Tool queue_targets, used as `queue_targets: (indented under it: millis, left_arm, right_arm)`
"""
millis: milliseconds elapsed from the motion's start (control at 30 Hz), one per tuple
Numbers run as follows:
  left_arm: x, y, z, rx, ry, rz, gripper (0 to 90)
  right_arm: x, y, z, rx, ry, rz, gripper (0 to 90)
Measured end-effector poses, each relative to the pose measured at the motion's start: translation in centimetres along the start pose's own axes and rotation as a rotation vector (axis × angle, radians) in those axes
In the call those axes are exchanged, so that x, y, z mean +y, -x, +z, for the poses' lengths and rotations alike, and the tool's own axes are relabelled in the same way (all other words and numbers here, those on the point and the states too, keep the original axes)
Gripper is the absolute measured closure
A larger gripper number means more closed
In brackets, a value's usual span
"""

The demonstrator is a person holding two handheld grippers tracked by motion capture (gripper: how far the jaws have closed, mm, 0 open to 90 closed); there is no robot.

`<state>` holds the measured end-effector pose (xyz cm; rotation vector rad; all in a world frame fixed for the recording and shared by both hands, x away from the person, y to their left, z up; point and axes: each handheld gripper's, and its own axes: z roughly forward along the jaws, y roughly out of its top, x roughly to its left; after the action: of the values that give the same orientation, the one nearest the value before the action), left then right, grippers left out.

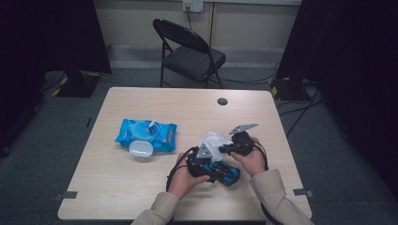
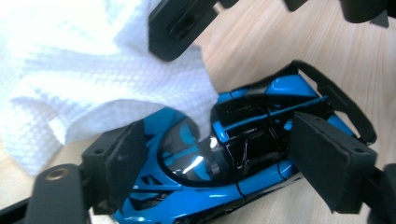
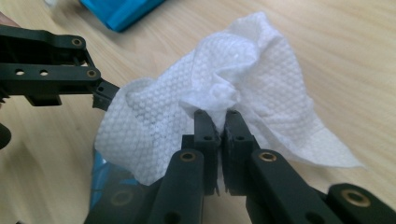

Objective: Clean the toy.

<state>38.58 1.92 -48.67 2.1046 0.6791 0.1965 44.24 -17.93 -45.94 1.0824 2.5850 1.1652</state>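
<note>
Blue toy car (image 2: 219, 172) sits at the near right of the desk (image 1: 141, 187), clamped lengthwise between the wide-set pads of the left gripper (image 2: 224, 163). White wet wipe (image 3: 219, 93) is draped over the car's front, pinched in the tightly closed right gripper (image 3: 218, 119). Farther left lies a blue wipes pack (image 1: 146, 134), lid open; its print is too small to read.

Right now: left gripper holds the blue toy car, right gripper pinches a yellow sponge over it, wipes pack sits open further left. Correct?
One error: the right gripper pinches a white wet wipe, not a yellow sponge; the right gripper view shows its jaws shut on the embossed white sheet. The rest stands: the left gripper holds the blue toy car, and the wipes pack sits open further left.
</note>
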Motion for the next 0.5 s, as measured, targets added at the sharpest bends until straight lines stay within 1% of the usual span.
queue_targets:
  millis: [33,67,100,167,233,267,300,333,400,500]
  left_arm:
    - [0.2,0.0,-0.2,0.003,0.010,0.003,19.9]
    - [0.2,0.0,-0.2,0.003,0.010,0.003,19.9]
    - [0.5,0.0,-1.0,0.007,0.023,0.012,20.1]
    - [0.8,0.1,-1.9,0.013,0.023,0.013,20.0]
    - [0.8,0.1,-2.8,0.020,0.030,0.012,19.9]
    - [0.8,0.1,-3.2,0.019,0.031,0.011,19.8]
    - [0.7,0.2,-3.9,0.027,0.034,0.014,19.7]
    - [0.5,0.2,-4.2,0.029,0.033,0.011,19.7]
    - [0.0,0.2,-5.2,0.034,0.033,0.002,19.7]
    - [-0.8,0.1,-6.7,0.056,0.029,-0.006,19.7]
  right_arm:
    - [0.2,-0.1,-0.4,0.004,0.013,0.001,86.7]
    - [0.3,-0.2,-0.7,0.001,0.019,0.002,86.6]
    - [0.5,-0.3,-1.1,-0.004,0.031,0.002,86.7]
    - [0.8,-0.6,-2.0,0.001,0.052,-0.001,86.7]
    - [1.2,-1.0,-2.8,0.000,0.068,-0.016,86.7]
    - [1.4,-1.4,-3.2,-0.002,0.078,-0.022,86.7]
    - [1.6,-1.7,-3.5,0.000,0.085,-0.026,86.7]
    - [1.9,-2.3,-4.1,0.004,0.096,-0.036,86.7]
    - [2.1,-3.2,-4.7,0.011,0.112,-0.048,86.7]
    - [2.2,-4.7,-5.4,0.025,0.125,-0.074,86.7]
